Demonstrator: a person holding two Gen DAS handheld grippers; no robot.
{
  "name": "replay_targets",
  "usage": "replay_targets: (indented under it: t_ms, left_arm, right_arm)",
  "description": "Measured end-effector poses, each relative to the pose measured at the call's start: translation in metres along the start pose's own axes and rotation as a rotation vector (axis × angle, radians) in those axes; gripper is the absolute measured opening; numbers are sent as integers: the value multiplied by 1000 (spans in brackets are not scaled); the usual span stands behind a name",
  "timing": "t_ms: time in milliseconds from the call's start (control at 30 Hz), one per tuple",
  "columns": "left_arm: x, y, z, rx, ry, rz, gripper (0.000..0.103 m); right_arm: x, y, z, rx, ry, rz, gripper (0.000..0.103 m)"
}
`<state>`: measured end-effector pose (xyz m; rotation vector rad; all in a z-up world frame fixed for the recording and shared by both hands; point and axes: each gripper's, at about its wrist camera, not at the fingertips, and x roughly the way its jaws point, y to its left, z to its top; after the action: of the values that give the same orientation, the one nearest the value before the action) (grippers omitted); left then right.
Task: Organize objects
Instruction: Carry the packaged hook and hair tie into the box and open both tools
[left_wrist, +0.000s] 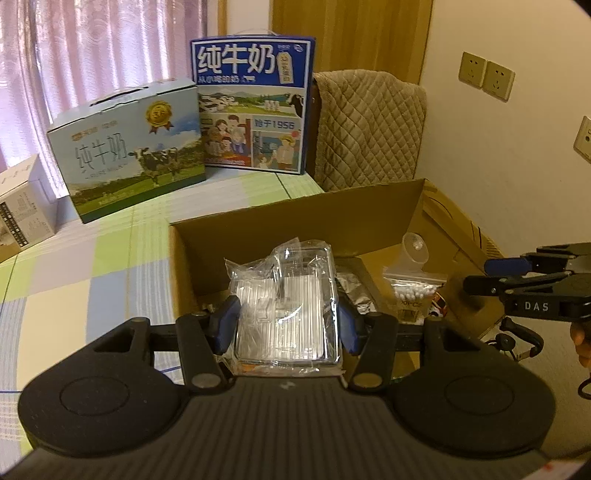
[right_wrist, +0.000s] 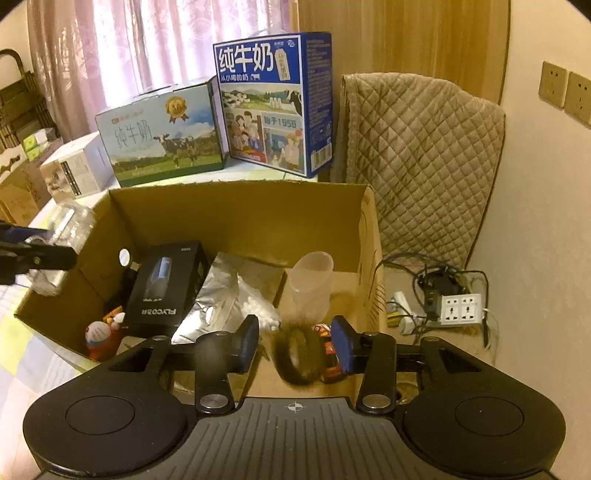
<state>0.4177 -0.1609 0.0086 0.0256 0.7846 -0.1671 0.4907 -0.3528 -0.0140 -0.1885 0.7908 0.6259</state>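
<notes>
Clear packet: the left gripper (left_wrist: 286, 321) pinches a see-through plastic packet (left_wrist: 286, 306) by its two sides, blue pads pressed against it, so it hangs over the near left corner of the cardboard box (left_wrist: 295, 218), probably to be lifted out or lowered in; which, I cannot tell.
Fur ring: the right gripper (right_wrist: 295, 343) has its fingers spread either side of a dark furry ring (right_wrist: 297, 350) at the near edge of the box, not touching it as far as shows; likely the next thing to grasp.
Box middle: a black carton (right_wrist: 166, 284) lies flat by the left wall, a silver pouch (right_wrist: 210, 291) beside it, a bag of cotton swabs (left_wrist: 410, 291) next to that, a small toy figure (right_wrist: 101, 338) in the near left corner.
Box far side: a clear cup (right_wrist: 310, 284) stands upright near the right wall.
Beyond the box: two milk cartons (left_wrist: 255, 107) stand on the checked cloth (left_wrist: 92, 266), out of the way, with a quilted chair (right_wrist: 421, 166) to the right.
</notes>
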Motion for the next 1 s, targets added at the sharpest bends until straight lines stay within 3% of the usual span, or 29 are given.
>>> replay_targets:
  t_ms: [500,600,700,800,1000]
  left_arm:
    - [31,-28,5,36,55,-43,50]
    - [36,-34,5,44,61,-53,39]
    - [40,-38,6,55,65,-50,39]
    - [44,-39,6,50,74,-47,42]
    - [43,-41,6,48,77,-26,59]
  right_arm:
    - [-1,-16,3,33,-3,22,41]
    - [-1,-17,3,34,-7,26,41]
    - [-2,-18,4,36,-10,31,41]
    - [-4,-19,3,37,-16,37,41]
    - [-8,-21,3,40,-23,47,41]
